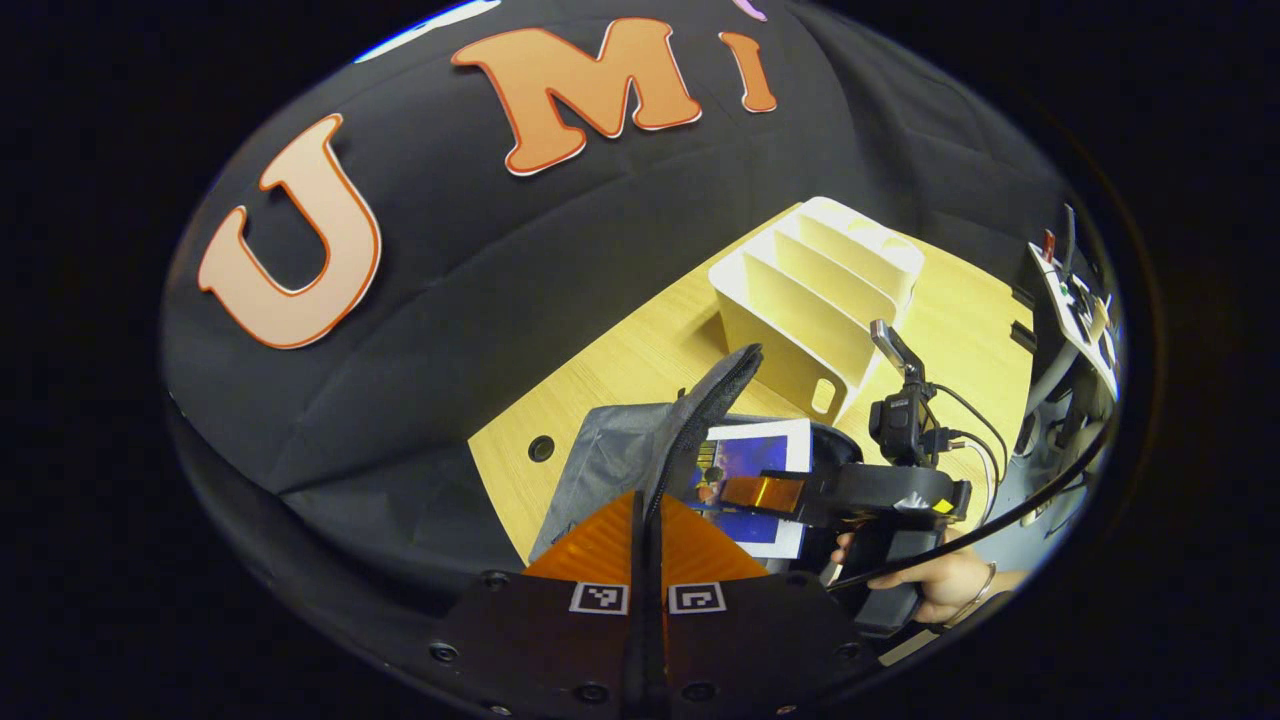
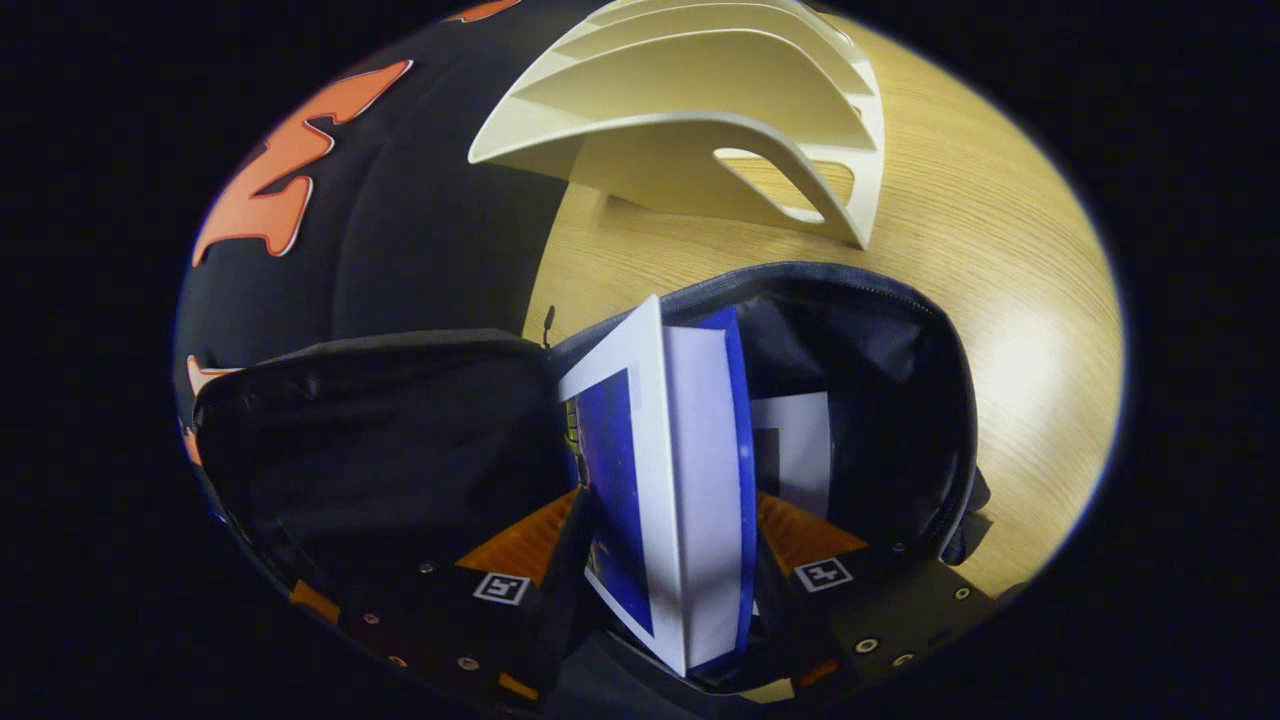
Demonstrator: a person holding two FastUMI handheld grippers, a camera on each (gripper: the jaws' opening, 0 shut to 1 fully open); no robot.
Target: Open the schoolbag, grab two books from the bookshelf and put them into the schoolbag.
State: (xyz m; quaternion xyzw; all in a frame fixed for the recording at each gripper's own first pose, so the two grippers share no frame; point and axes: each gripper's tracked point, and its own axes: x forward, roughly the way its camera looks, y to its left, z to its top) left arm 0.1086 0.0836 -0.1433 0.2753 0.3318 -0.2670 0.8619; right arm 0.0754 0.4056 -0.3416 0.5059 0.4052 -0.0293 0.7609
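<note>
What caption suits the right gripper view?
Right gripper lowers a blue-and-white book into the open dark fabric schoolbag, before the white slotted bookshelf.

From the left gripper view we look forward and slightly down from beside the schoolbag, close to its raised flap, facing across the wooden table toward the white bookshelf — the right gripper and the hand holding it sit near, to our right. From the right gripper view we look straight into the open schoolbag at very close range, the held book dead ahead. Both views share bag, book, bookshelf and table.
</note>
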